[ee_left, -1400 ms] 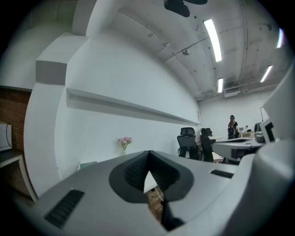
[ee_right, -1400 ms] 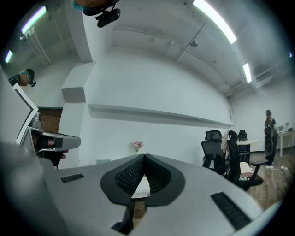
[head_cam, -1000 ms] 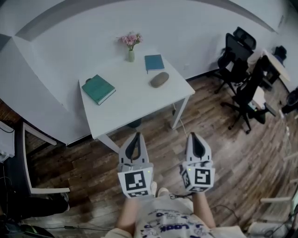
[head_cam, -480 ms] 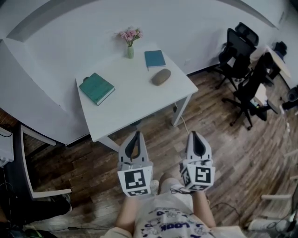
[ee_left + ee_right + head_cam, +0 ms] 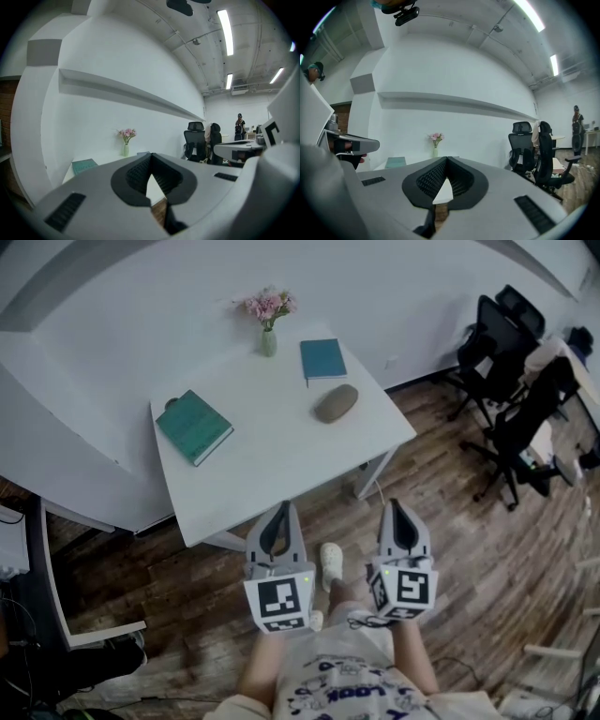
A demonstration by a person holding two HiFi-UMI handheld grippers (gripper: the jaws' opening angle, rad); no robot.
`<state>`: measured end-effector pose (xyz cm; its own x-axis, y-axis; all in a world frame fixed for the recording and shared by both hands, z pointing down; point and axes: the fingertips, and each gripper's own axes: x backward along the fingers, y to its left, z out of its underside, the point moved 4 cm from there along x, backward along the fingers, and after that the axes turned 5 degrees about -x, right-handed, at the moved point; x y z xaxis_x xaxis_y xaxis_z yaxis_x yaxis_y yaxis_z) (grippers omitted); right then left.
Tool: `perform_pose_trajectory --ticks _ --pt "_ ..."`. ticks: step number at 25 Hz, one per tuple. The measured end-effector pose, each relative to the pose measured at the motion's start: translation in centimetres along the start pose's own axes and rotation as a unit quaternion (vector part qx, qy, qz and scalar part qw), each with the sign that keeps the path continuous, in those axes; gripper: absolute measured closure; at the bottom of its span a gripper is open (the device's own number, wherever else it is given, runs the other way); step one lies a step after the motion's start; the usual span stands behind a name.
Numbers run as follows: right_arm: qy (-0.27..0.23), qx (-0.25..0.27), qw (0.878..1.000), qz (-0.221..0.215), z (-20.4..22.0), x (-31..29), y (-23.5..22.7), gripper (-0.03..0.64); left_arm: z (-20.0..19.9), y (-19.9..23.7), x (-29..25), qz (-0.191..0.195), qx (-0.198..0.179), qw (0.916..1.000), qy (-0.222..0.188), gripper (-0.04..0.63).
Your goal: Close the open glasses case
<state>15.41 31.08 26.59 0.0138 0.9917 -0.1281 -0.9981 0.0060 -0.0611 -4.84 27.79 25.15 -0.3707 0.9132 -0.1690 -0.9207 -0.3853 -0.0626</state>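
On smooth white table [image 5: 281, 465], oval taupe glasses case [image 5: 336, 403].

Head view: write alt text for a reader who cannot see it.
The left gripper and right gripper, both shut and empty, point at a white table from over a wooden floor. On the table lie a green book, a blue notebook, a grey case and a vase of pink flowers; black chairs stand at right.

White table [image 5: 272, 474], large teal book [image 5: 193, 427], small teal book [image 5: 322, 359], vase of pink flowers [image 5: 269, 341], grey-brown glasses case [image 5: 336, 403]
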Motion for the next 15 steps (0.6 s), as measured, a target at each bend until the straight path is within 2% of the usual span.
perform_pose_trajectory --ticks 2,11,15 --pt "0.000 0.004 1.000 -0.008 -0.2 -2.9 -0.7 0.617 0.0 0.5 -2.6 -0.004 -0.011 0.9999 0.004 0.594" --pt "0.033 0.006 0.998 -0.055 -2.2 -16.5 -4.0 0.617 -1.9 1.8 -14.7 -0.043 0.003 0.9986 0.031 0.594" --pt "0.042 0.013 0.996 -0.077 -2.9 -21.4 -5.3 0.617 -2.0 2.2 -19.1 -0.052 -0.021 0.9974 0.044 0.594"
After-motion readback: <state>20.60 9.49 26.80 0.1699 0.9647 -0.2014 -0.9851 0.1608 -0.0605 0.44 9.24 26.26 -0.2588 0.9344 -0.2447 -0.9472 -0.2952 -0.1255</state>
